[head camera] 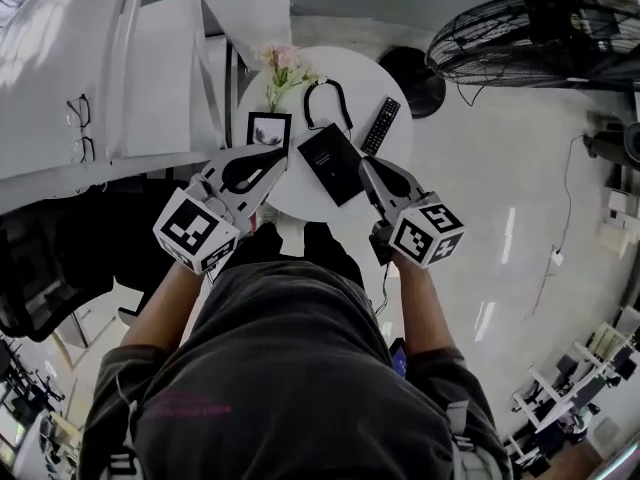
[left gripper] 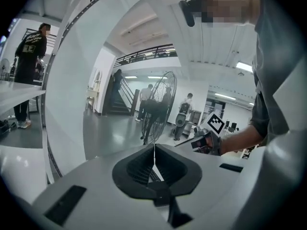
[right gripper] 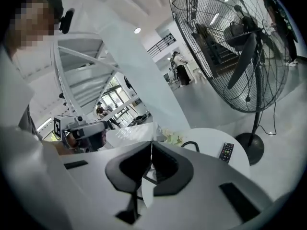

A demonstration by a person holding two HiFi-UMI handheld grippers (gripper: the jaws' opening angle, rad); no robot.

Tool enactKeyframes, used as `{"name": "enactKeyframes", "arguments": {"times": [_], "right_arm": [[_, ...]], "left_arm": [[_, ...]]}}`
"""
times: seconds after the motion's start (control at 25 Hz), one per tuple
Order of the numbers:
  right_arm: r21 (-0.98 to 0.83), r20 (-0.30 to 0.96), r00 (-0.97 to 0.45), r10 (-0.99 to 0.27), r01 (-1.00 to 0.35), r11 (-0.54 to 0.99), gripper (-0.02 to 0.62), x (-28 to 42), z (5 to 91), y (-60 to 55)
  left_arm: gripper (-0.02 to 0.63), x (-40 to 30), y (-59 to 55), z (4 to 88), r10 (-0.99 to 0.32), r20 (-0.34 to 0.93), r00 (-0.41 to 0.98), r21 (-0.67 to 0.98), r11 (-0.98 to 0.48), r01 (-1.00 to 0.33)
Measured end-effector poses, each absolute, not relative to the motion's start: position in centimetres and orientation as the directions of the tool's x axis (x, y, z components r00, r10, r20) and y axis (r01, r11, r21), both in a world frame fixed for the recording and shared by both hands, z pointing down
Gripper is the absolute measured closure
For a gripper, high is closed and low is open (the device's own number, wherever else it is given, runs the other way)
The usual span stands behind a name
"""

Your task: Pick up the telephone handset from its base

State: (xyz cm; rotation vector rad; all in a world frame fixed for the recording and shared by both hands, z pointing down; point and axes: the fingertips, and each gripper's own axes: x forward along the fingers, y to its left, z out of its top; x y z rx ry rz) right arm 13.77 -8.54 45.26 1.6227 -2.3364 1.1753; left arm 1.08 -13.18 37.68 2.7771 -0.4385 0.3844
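While at one table (head camera: pixel 398 80), left gripper (head camera: pixel 283 160), right gripper (head camera: pixel 366 166), jaws together; one telephone (head camera: pixel 333 164).

**Operator and rig: appearance**

Dark grey short-sleeved shirt (head camera: pixel 290 368) with a faint pink print (head camera: pixel 190 406); dark trousers (head camera: pixel 330 253). Both left gripper (head camera: pixel 280 161) and right gripper (head camera: pixel 366 166) have pale grey shells, black jaw pads and a cube (head camera: pixel 195 230) of black-and-white square markers

On your tabletop (head camera: pixel 360 73) the telephone (head camera: pixel 330 163) sits near the middle, towards you. The remote control (head camera: pixel 380 125) lies just to its right and the picture frame (head camera: pixel 268 129) to its left, with flowers (head camera: pixel 283 68) behind the frame. A floor fan (head camera: pixel 520 28) stands beyond the tabletop, to the right.
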Motion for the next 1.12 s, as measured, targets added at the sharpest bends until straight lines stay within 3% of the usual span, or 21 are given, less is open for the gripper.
{"name": "enactKeyframes", "arguments": {"times": [0.44, 1.12], "right_arm": [[-0.582, 0.53, -0.581, -0.618, -0.779, 0.235, 0.572, 15.8, 51.6, -10.6], [-0.568, 0.681, -0.619, -0.391, -0.784, 0.251, 0.568, 16.5, 62.0, -11.4]], "left_arm": [[0.584, 4.1, -13.5, 41.2, -0.357, 0.375, 0.855, 0.285, -0.834, -0.473], [0.584, 3.8, -13.2, 45.5, -0.398, 0.448, 0.801, 0.332, -0.758, -0.562]]}}
